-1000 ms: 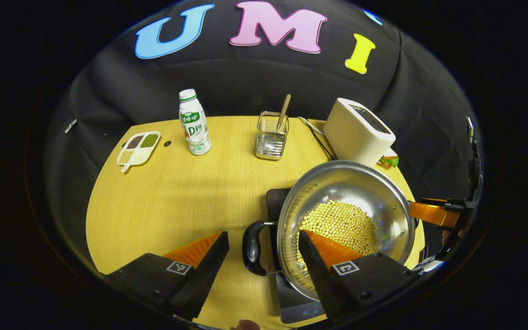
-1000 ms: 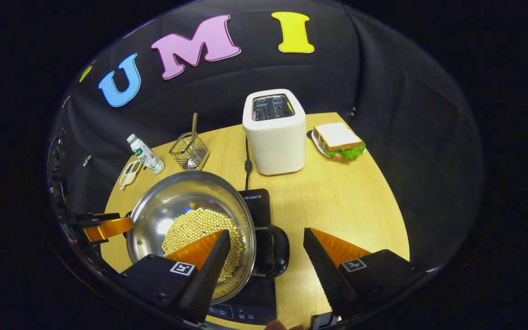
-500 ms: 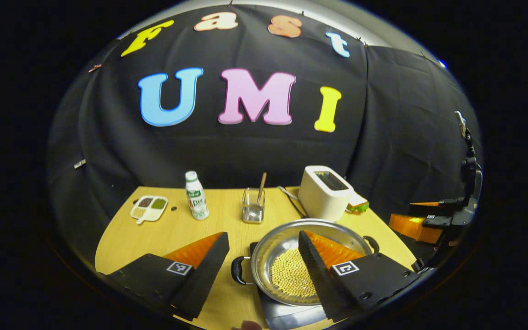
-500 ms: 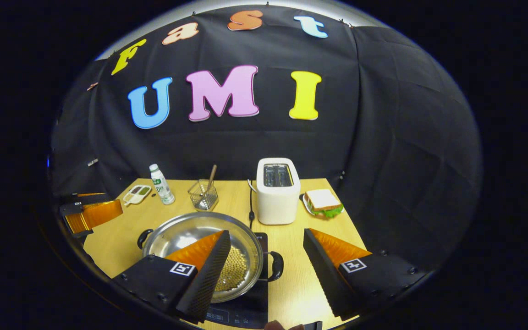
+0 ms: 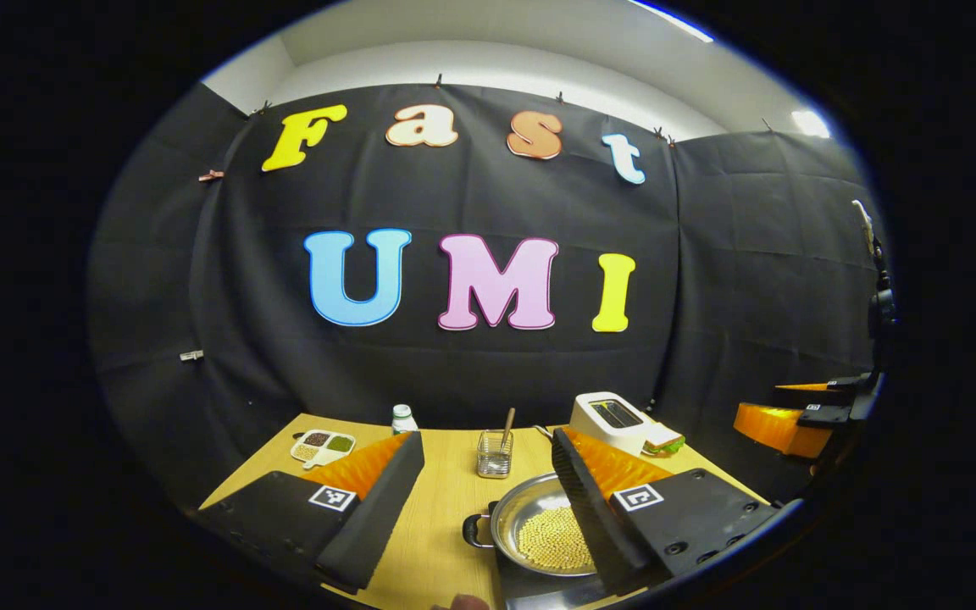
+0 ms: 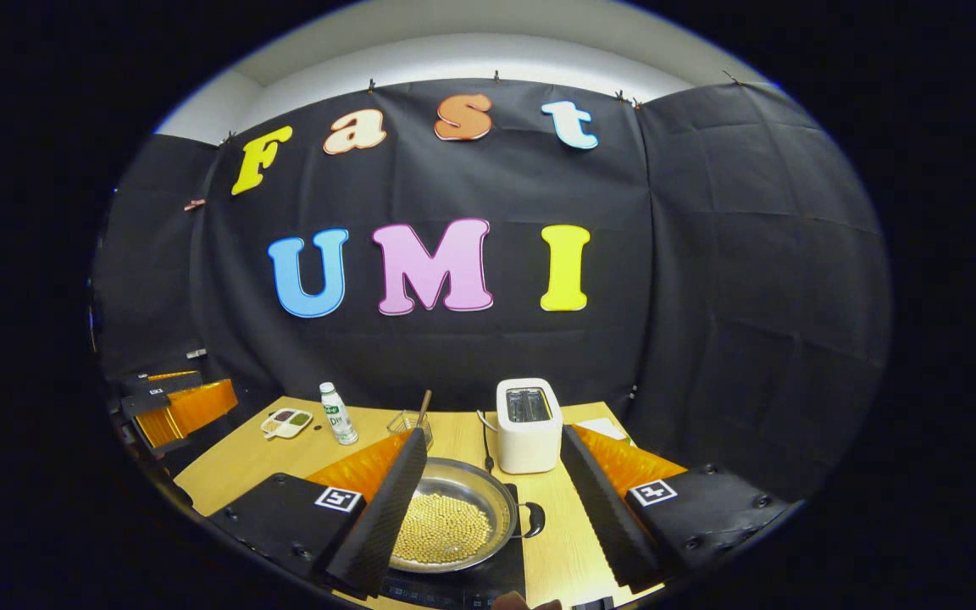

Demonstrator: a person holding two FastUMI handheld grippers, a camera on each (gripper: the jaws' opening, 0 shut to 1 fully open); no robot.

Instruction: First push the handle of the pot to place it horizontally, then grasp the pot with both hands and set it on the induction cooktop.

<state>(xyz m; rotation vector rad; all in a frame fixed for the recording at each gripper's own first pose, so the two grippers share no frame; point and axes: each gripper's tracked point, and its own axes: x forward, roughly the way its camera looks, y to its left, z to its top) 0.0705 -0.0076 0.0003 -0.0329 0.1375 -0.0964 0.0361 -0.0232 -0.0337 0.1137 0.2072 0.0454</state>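
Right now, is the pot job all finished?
Looks finished. The pot of beans sits on the black cooktop, its handles pointing sideways. Nothing is in hand: the left claw and right claw are both open, up off the pot. Nothing looks left to do.

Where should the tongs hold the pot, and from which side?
By the two loop handles at opposite sides of the pot. Probably one gripper comes from each side; the loops stick out level, and the beans call for an even lift.

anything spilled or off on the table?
Nothing stands out. The pot sits level on the induction cooktop, beans inside it. Toaster, bottle and utensil holder stand upright.
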